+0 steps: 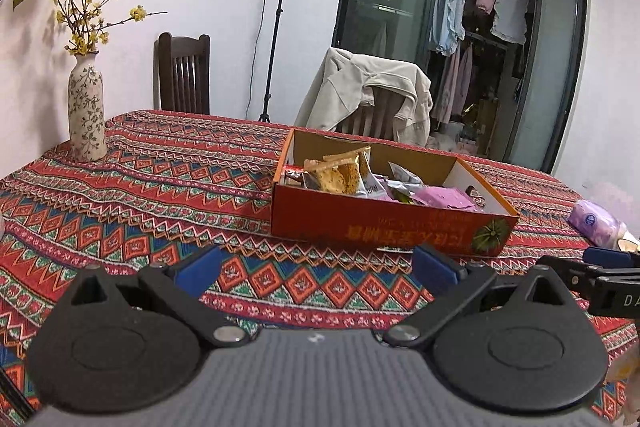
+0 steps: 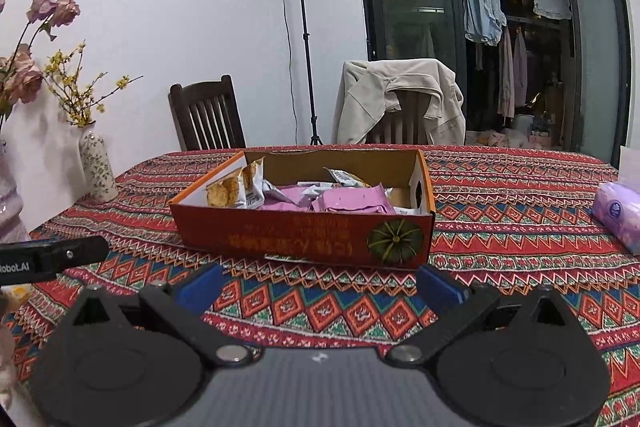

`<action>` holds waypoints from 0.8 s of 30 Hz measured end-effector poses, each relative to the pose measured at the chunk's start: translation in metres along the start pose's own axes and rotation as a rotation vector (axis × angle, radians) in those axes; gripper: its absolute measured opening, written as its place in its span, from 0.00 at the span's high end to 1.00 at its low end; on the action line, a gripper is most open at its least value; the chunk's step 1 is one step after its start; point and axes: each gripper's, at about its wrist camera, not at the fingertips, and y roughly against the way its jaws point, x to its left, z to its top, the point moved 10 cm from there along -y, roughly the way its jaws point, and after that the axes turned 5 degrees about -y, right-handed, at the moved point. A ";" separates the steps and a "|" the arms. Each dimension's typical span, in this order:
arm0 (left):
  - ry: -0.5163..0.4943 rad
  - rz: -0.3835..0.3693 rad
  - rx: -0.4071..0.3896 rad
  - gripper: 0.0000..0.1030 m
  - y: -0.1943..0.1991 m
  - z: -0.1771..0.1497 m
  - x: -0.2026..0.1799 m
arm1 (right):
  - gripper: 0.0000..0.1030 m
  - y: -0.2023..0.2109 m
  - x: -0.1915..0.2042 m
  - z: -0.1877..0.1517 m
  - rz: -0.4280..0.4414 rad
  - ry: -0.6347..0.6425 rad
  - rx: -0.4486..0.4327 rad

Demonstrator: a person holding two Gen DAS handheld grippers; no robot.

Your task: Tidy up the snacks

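Both grippers idle. My left gripper (image 1: 316, 267) hangs low over the patterned tablecloth (image 1: 160, 187), blue pads spread wide, nothing between them. My right gripper (image 2: 320, 285) does the same, jaws parted and empty. Each shows at the other camera's edge, so they sit side by side, near one another.

The orange box (image 2: 304, 239) sits on the cloth at 12 o'clock from the right gripper, just beyond its fingertips; from the left gripper it lies toward 1 o'clock. Open top, printed text upside down to me, pumpkin picture at its near right corner.

Contents: a cracker packet (image 2: 234, 189) standing tilted at the box's left end, purple packets (image 2: 352, 203) lying flat and overlapping through the middle and right. Heaped, not lined up.

Judgement: snacks look gathered in the box, and I see no loose ones on the cloth; sorting inside seems left to do. Could equally be near finished.

A purple tissue pack (image 2: 618, 217) lies at 2 o'clock, well apart.

Box's long axis runs left-right across my view, slightly skewed; long side faces me.
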 end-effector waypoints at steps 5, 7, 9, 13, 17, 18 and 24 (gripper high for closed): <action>-0.006 -0.005 -0.005 0.00 0.009 -0.003 -0.001 | 0.00 0.007 0.003 -0.005 -0.002 0.003 0.003; -0.008 -0.008 -0.008 0.00 0.012 -0.004 -0.002 | 0.00 0.010 0.003 -0.007 -0.003 0.002 0.005; -0.010 -0.012 -0.010 0.00 0.014 -0.004 -0.004 | 0.00 0.012 0.003 -0.009 -0.005 0.002 0.005; -0.017 -0.019 -0.015 0.00 0.017 -0.004 -0.007 | 0.00 0.016 0.001 -0.011 -0.007 -0.001 0.002; -0.021 -0.021 -0.017 0.00 0.019 -0.004 -0.009 | 0.00 0.018 -0.001 -0.013 -0.009 -0.002 0.002; -0.022 -0.021 -0.017 0.00 0.019 -0.004 -0.010 | 0.00 0.018 -0.001 -0.014 -0.009 -0.002 0.003; -0.026 -0.023 -0.015 0.00 0.019 -0.005 -0.011 | 0.00 0.018 -0.002 -0.016 -0.009 -0.005 0.007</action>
